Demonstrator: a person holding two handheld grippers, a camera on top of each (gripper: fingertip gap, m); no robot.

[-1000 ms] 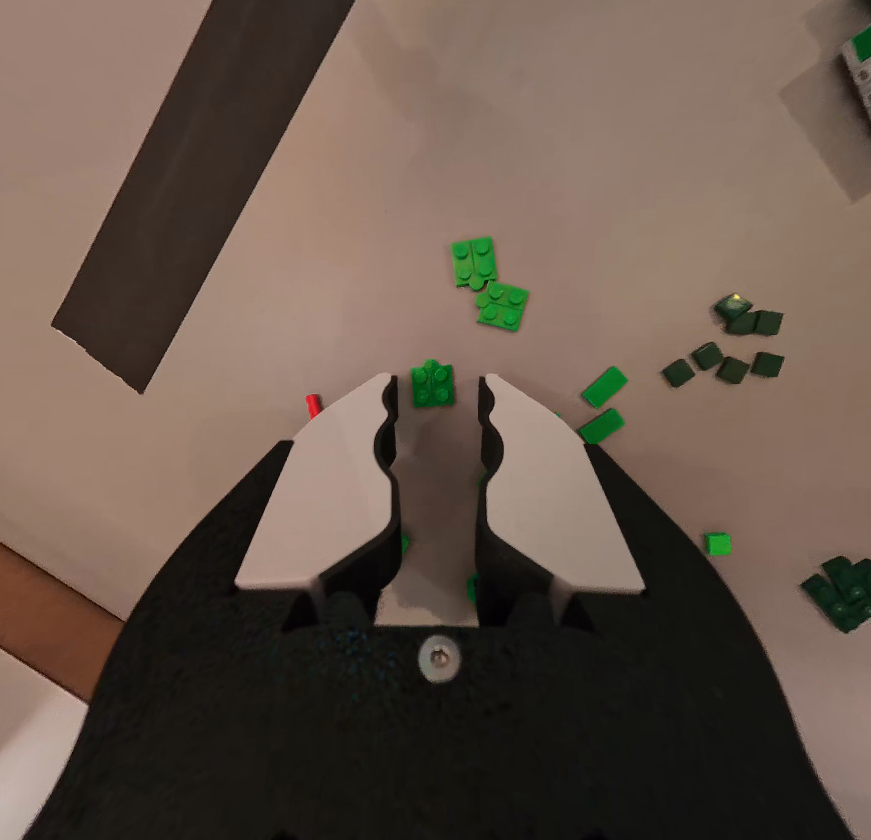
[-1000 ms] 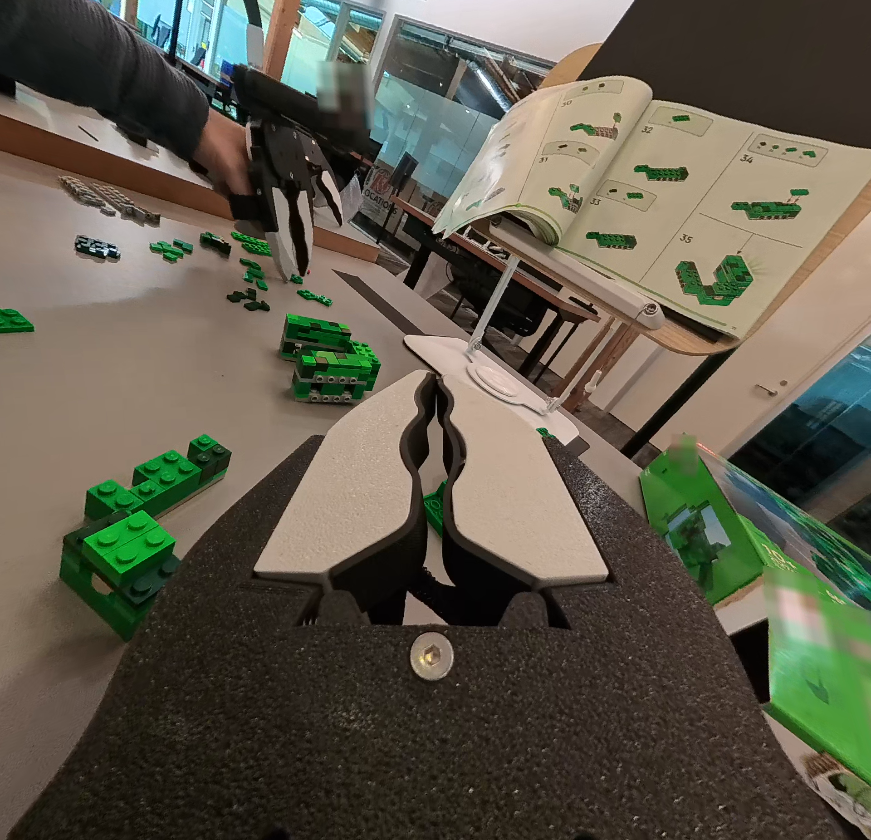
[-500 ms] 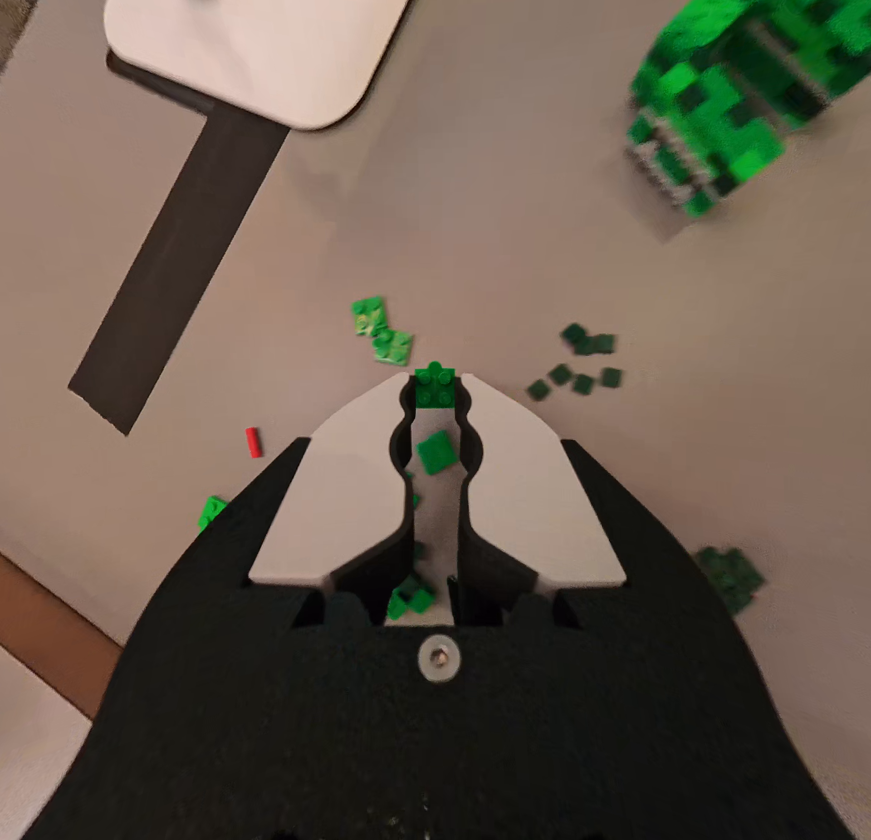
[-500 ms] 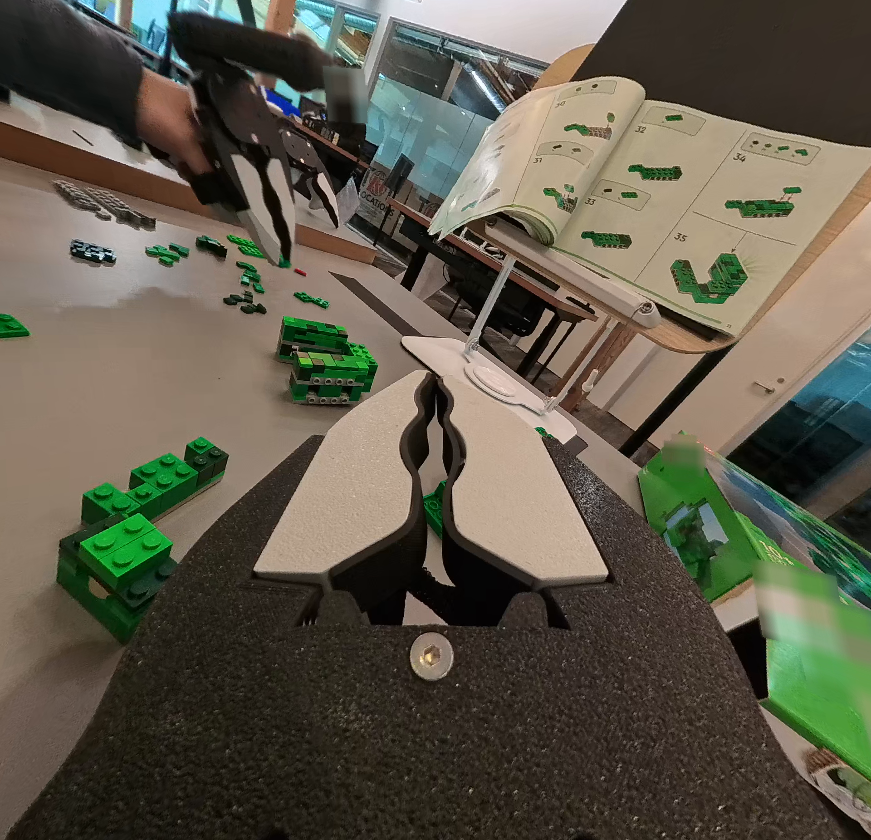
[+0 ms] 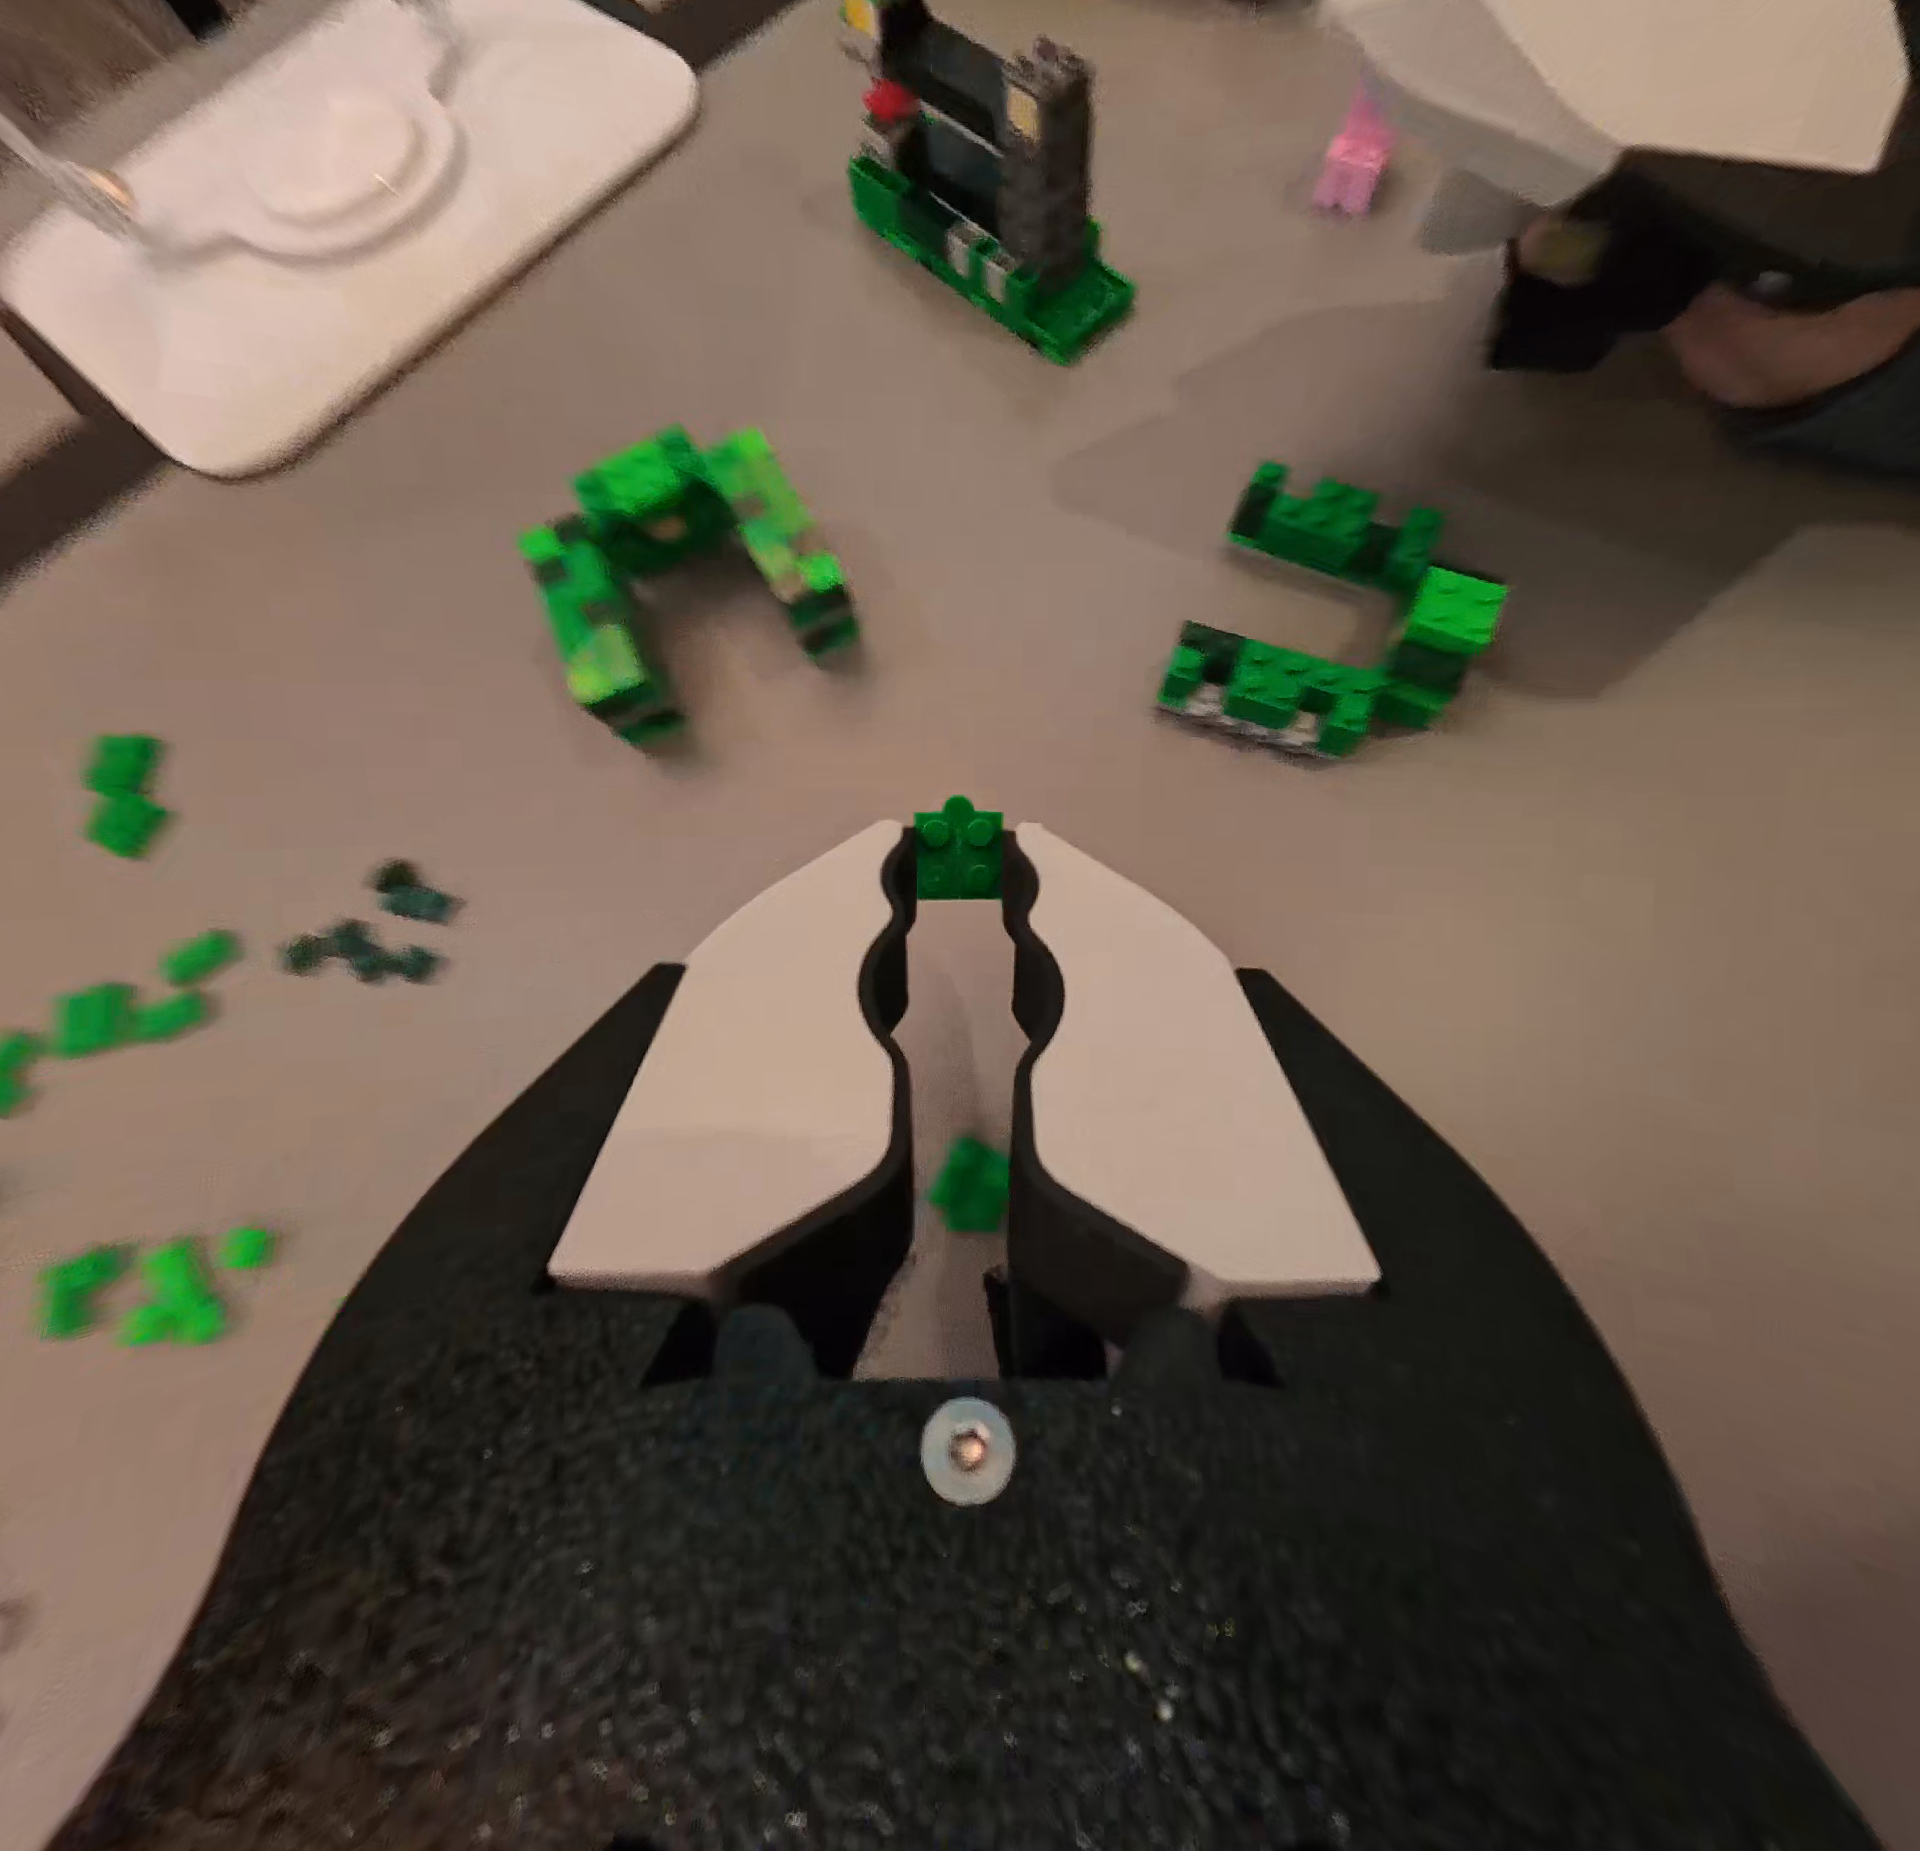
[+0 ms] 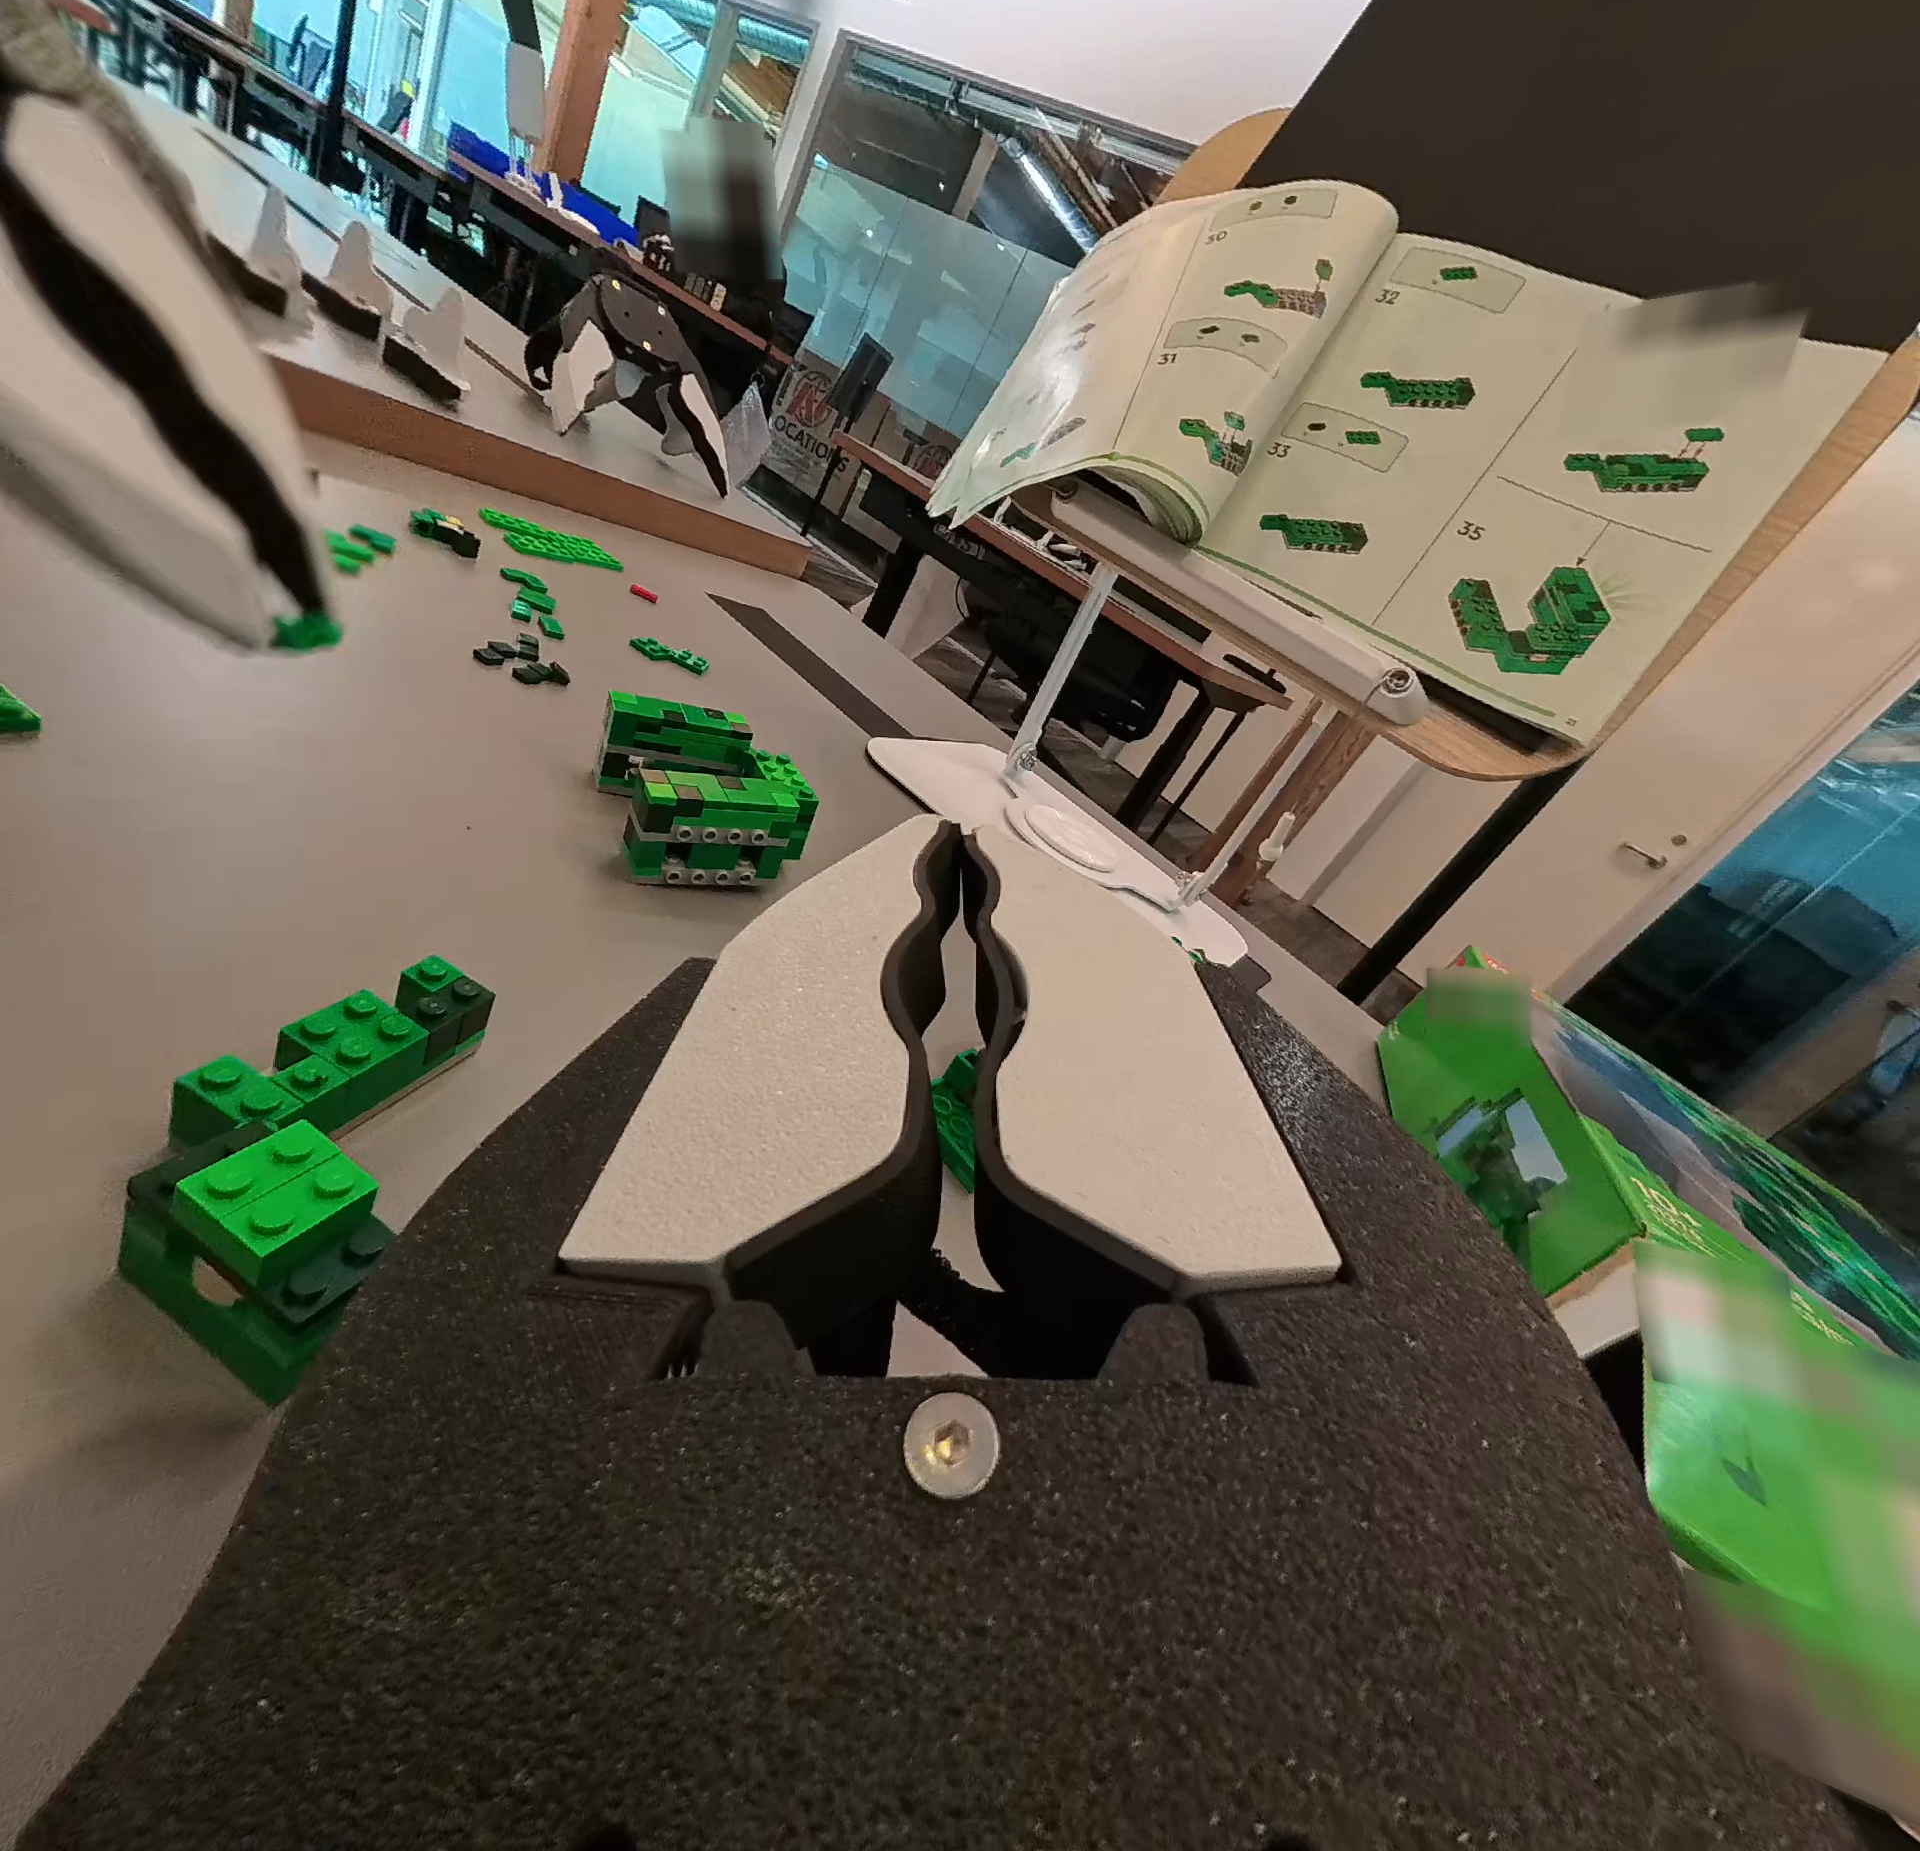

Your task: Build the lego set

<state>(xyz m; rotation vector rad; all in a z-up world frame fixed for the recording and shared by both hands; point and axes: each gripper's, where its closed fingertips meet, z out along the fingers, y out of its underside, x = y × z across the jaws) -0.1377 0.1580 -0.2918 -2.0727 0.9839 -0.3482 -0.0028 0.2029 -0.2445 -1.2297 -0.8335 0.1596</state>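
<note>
- Since 1 s ago the left tool (image 5: 958,845) has pinched up the small green plate (image 5: 958,854) and carried it off the loose pieces; its tips grip the plate's 2 sides, above the counter (image 5: 312,658).
- At 1 o'clock lies the U-shaped green build (image 5: 1340,617); at 11 o'clock, another green build (image 5: 675,575).
- Right tool (image 6: 956,840): tips nearly touching, holding nothing.

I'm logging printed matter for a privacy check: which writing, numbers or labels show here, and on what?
I won't quote writing; its bearers are:
Open instruction booklet: printed step numbers beside the diagrams.
Green box: printing, partly blurred.
Background sign: lettering, partly hidden.
Left wrist view: none.
</note>
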